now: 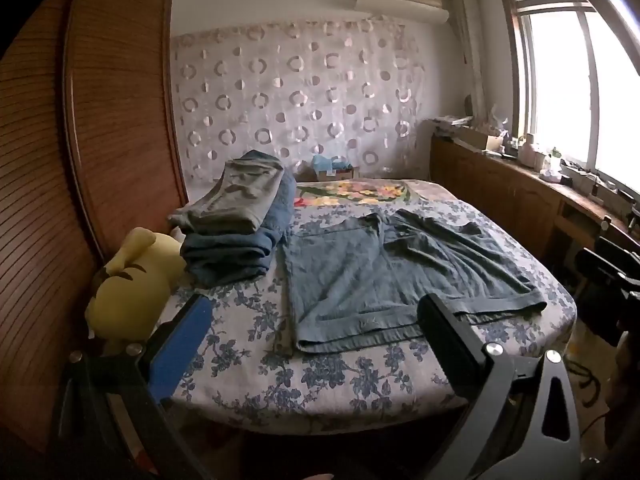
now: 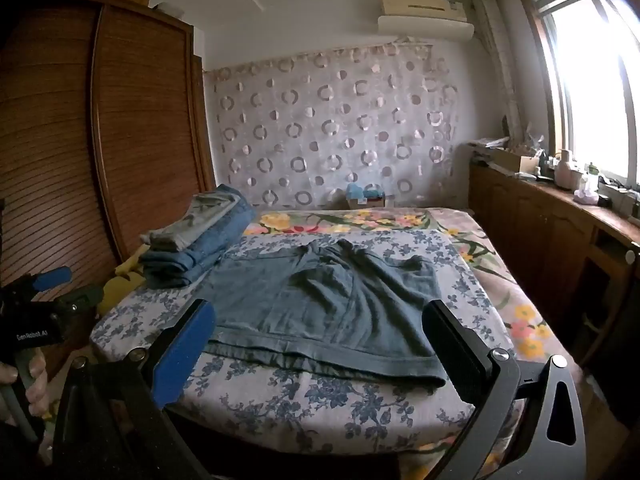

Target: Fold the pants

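Dark blue-grey pants (image 1: 384, 272) lie spread flat on the flowered bed sheet (image 1: 320, 384), waistband toward me; they also show in the right wrist view (image 2: 320, 304). My left gripper (image 1: 316, 308) is open and empty, held above the bed's near edge, short of the waistband. My right gripper (image 2: 320, 316) is open and empty, hovering just in front of the waistband. The left gripper's body (image 2: 36, 312) shows at the far left of the right wrist view, in a hand.
A stack of folded clothes (image 1: 236, 220) sits at the bed's left, also visible in the right wrist view (image 2: 200, 240). A yellow plush toy (image 1: 132, 280) lies beside it. A wooden wardrobe (image 1: 100, 120) stands left; a cluttered wooden counter (image 1: 520, 176) runs under the window on the right.
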A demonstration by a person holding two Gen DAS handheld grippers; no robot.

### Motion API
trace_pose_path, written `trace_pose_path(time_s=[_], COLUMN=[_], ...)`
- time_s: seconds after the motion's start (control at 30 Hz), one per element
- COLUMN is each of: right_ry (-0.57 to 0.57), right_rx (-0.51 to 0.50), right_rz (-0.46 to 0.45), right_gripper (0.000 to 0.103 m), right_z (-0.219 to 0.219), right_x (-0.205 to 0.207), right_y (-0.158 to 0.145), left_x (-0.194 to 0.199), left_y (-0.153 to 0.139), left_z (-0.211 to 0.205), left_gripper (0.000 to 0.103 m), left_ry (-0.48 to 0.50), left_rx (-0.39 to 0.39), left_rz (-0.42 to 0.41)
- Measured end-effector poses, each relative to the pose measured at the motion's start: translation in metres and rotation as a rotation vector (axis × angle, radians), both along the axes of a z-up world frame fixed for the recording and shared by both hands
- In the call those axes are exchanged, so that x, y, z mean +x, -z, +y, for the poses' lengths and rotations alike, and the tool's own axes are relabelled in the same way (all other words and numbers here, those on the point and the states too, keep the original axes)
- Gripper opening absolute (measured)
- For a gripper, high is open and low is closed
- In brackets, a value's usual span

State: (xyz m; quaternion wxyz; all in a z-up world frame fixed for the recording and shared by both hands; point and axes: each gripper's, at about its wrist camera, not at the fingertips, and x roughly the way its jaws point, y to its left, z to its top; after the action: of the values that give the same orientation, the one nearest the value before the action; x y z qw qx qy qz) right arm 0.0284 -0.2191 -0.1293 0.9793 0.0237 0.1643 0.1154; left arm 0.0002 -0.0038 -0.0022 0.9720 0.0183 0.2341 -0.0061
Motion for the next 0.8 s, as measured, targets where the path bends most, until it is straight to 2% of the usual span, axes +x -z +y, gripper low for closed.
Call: trace_pose_path(time_s=[0.8], right_ry=[0.000], right_rx=[0.000], right_rz=[-0.002], right_gripper=[0.103], right_z=[0.0002], right_x=[-0.0012], right_y=[0.0004], left_x=[-0.0051], left_y=[-0.0087], left_z=[-0.0006], left_gripper=[0.103], left_ry=[0.002], left_rx=[-0.009], left_rz=[-0.008])
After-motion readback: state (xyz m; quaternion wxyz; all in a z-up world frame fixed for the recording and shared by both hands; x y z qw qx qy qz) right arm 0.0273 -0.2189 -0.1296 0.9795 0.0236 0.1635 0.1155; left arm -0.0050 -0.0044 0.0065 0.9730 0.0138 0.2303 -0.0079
